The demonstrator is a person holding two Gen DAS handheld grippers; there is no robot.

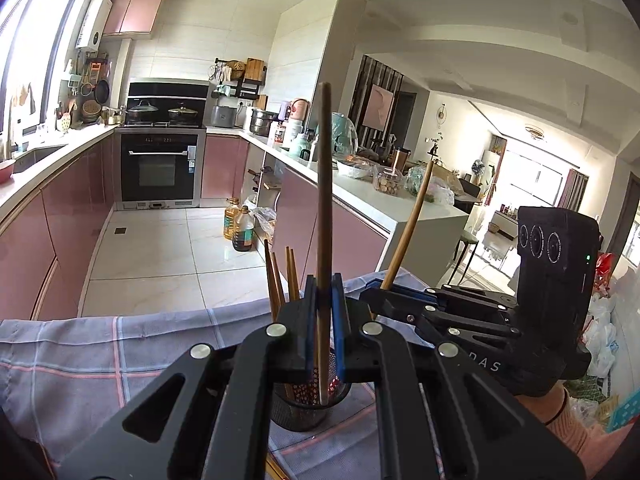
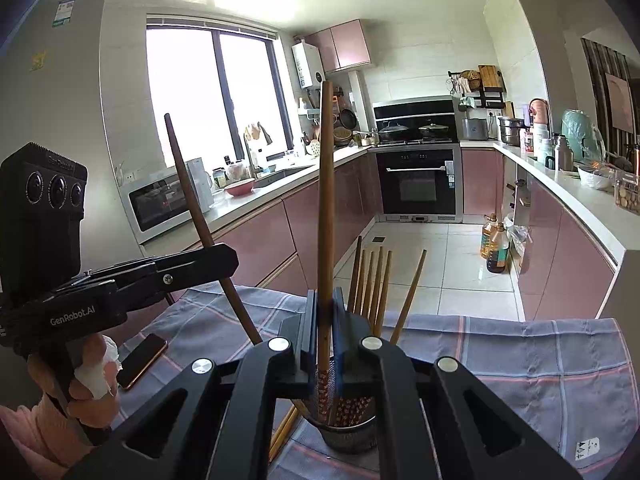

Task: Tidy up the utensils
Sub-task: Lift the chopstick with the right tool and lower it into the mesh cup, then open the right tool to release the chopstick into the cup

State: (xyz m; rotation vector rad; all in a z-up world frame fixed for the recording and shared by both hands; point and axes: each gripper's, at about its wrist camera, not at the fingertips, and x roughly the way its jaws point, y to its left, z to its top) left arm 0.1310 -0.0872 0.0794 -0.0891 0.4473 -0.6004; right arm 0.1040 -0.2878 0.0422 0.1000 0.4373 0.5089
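Both tools (image 1: 324, 312) (image 2: 325, 322) clamp chopsticks (image 1: 324, 184).

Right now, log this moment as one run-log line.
left gripper: shut on dark chopstick | right gripper: shut on brown chopstick | both over mesh holder | more chopsticks inside | on checked cloth
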